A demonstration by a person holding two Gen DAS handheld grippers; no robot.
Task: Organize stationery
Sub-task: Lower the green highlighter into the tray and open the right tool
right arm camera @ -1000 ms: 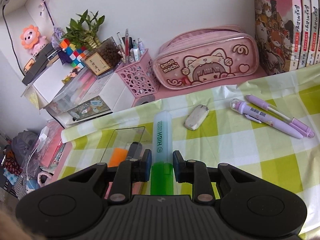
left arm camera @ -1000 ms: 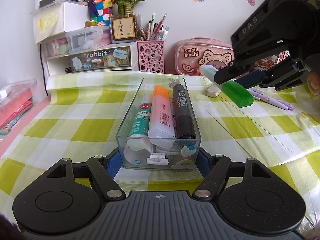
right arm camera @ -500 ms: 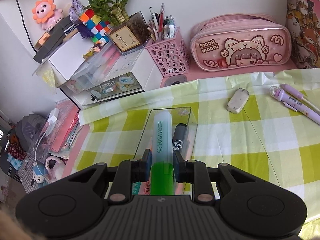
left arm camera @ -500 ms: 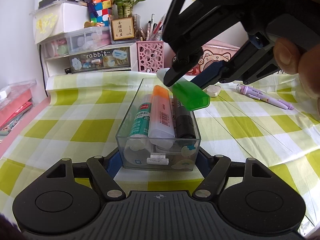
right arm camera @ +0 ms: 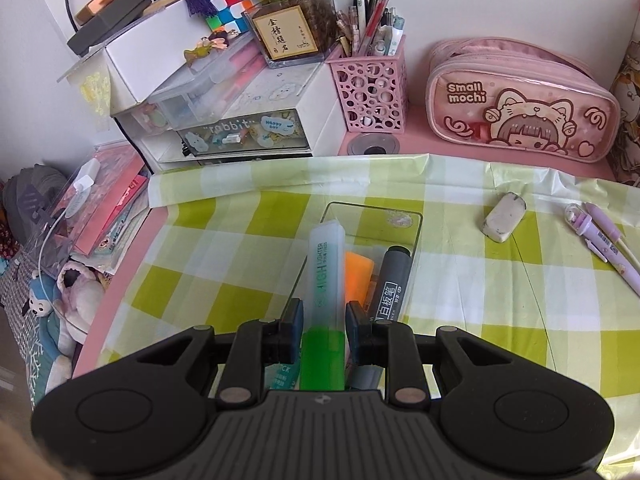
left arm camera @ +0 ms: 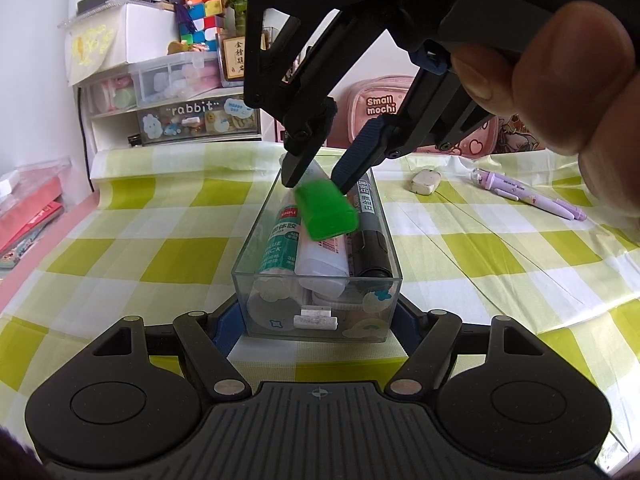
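Note:
A clear plastic tray (left arm camera: 256, 240) sits on the checked cloth and holds a glue stick (left arm camera: 280, 248), an orange-capped highlighter (right arm camera: 358, 272) and a grey whiteboard marker (left arm camera: 370, 236). My left gripper (left arm camera: 318, 320) is shut on the tray's near end, a finger on each side. My right gripper (right arm camera: 323, 320) is shut on a green highlighter (right arm camera: 324, 300) and holds it just above the tray's contents, lengthwise; in the left wrist view the right gripper (left arm camera: 316, 176) holds the highlighter (left arm camera: 326, 210) tilted.
An eraser (right arm camera: 503, 221) and purple pens (right arm camera: 600, 236) lie on the cloth at right. A pink pencil case (right arm camera: 516, 104), a pink pen holder (right arm camera: 370, 84) and a drawer unit (right arm camera: 240, 120) stand at the back. Books (right arm camera: 104, 216) lie left.
My right gripper has carried the green highlighter leftward and down, from beside the tray to directly over its contents. The left gripper and tray have stayed put.

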